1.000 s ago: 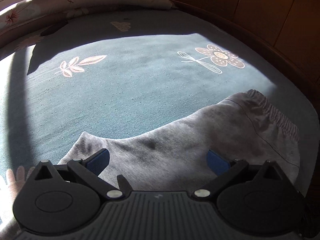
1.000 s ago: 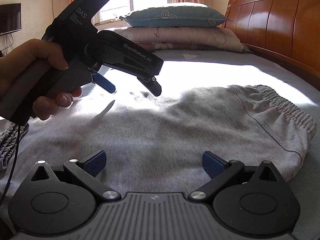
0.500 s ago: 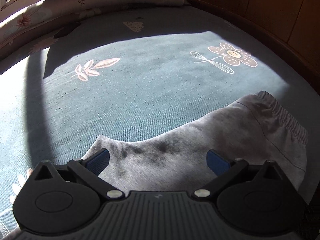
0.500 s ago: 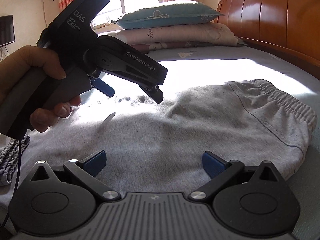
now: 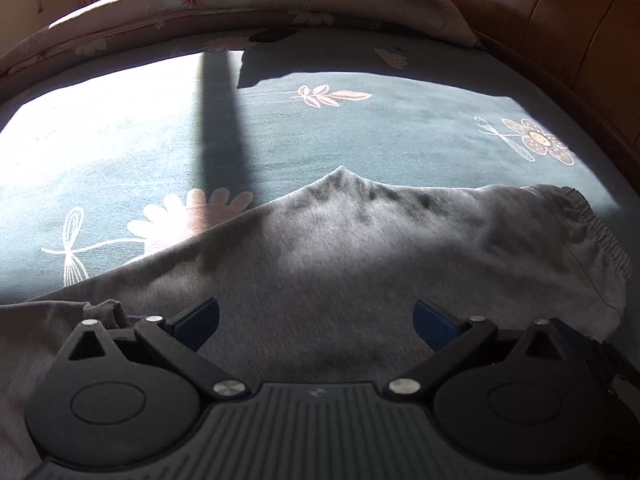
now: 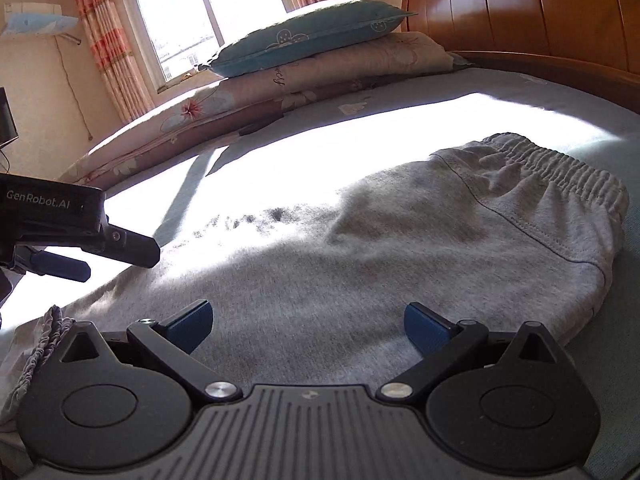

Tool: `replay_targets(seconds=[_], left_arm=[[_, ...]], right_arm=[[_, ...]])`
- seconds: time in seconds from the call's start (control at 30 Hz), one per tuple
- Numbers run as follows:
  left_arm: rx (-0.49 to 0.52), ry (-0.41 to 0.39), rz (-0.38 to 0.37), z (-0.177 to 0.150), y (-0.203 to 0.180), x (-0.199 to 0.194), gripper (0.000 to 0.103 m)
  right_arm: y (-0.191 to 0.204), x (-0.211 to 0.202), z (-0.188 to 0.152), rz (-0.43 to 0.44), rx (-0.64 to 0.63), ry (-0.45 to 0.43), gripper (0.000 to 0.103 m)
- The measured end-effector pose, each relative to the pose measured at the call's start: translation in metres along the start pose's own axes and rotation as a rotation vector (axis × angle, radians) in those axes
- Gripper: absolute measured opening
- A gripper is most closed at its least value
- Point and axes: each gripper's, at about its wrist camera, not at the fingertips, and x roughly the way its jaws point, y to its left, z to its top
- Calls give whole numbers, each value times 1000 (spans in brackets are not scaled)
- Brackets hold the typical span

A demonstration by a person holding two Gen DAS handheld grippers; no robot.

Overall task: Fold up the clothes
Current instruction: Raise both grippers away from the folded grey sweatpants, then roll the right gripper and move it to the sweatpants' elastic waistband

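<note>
**Grey sweatpants on a sunlit bed, both claws open and empty**

Sunlight from a curtained window (image 6: 176, 24) falls across a teal bedsheet printed with pale flowers (image 5: 360, 136), with stacked pillows (image 6: 312, 40) and a glossy brown wooden headboard (image 6: 520, 8) beyond. Our landmark is a pair of soft grey knit sweatpants with a gathered elastic waistband (image 6: 400, 264), lying flat across the sheet.

We judge the pants light, limp and a little stretchy. They should drape and sag when lifted, and the knit looks grippy, not slick. Nothing about them seems fragile. The waistband (image 6: 560, 168) sits at the pants' far right end and is thicker, so it looks like the firmest place to pinch. A ribbed cuff (image 6: 44, 336) lies at the pants' near left end and would serve as the other hold.

Our left gripper (image 5: 316, 320) hangs just above the middle of the pants, blue pads spread wide, gripping nothing. We cannot tell whether it brushes the cloth. Our right gripper (image 6: 306, 322) hovers over the near edge of the pants, jaws equally wide and empty. Seen from the right wrist, the left gripper's black fingers (image 6: 132, 246) poke in above the cuff end of the pants.
</note>
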Motion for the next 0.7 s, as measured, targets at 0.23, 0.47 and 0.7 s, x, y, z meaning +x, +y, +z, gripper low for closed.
replay_targets(seconds=[0.23,0.47,0.7], left_arm=[[-110,-26,-41,-47,17,-5,102],[-66,-9,-40,-78,15,8,102],[31,-83,-53,-88,2,-8,102]], right_arm=[[4,-4,-6,-7,-51,-4,103],[5,-12,-11,-17,-93,-21,103],[-15,-45,3,34,-8,-130,103]])
